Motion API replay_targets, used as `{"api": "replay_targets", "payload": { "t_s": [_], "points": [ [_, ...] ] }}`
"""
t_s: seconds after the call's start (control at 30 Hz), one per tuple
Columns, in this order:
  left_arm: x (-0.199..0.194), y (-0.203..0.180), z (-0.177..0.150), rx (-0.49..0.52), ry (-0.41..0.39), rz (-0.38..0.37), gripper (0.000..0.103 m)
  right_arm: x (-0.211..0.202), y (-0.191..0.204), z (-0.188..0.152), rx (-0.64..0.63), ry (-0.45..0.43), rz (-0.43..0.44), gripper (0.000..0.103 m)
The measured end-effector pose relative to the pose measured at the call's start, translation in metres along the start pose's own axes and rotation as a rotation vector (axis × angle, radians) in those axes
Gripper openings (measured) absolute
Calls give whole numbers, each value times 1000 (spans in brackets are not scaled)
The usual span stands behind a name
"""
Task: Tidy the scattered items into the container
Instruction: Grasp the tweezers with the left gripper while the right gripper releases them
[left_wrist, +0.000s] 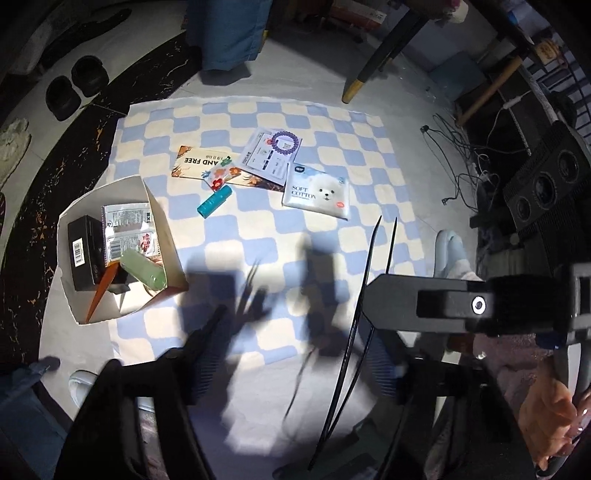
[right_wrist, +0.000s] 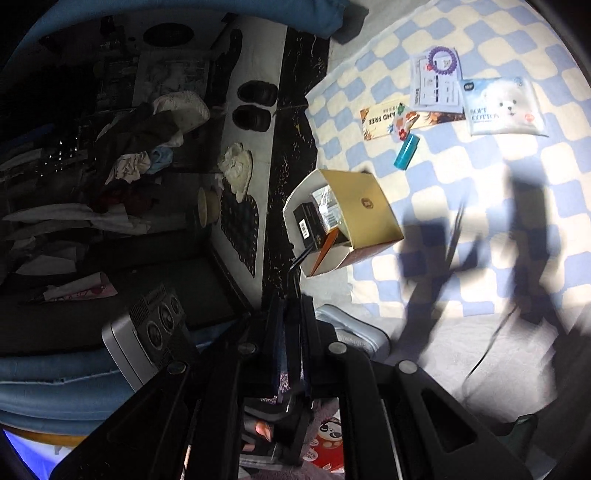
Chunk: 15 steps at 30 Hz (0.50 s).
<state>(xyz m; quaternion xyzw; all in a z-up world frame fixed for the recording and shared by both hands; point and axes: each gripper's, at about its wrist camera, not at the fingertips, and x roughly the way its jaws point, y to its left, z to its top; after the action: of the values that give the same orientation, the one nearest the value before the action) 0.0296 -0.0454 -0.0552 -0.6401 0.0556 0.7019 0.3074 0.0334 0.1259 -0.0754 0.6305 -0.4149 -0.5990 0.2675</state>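
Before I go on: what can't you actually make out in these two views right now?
- Box contents: right wrist view, its near wall hides all but the black carton and a packet.
- Right gripper: shut on black cable ties, but the pads' contact is dark and edge-on.
- Left gripper: fingertips in shadow; nothing seen between them.
- Leaflet print: too small to read.
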Motion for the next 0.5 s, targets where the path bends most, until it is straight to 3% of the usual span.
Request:
{"api": "replay_targets", "payload": {
  "t_s": [0.07, 0.13, 0.2, 0.37, 0.5],
  "points": [
    [0, 2, -2, -12, 10, 6, 22, 6, 1, 0, -9, 11, -3, 10],
    [0, 3, -3, -16, 2, 1, 18, 11, 3, 1, -17, 11, -13, 10],
    [1, 7, -1, -23, 0, 12, 5, 15, 6, 4, -32, 7, -22, 10],
    [3, 27, 11, -86, -4, 62, 3, 21, -7, 17, 40, -9, 24, 12],
    [-1, 44, 21, -133, -10, 98, 3, 22, -23, 29, 85, -35, 9, 12]
  ]
}}
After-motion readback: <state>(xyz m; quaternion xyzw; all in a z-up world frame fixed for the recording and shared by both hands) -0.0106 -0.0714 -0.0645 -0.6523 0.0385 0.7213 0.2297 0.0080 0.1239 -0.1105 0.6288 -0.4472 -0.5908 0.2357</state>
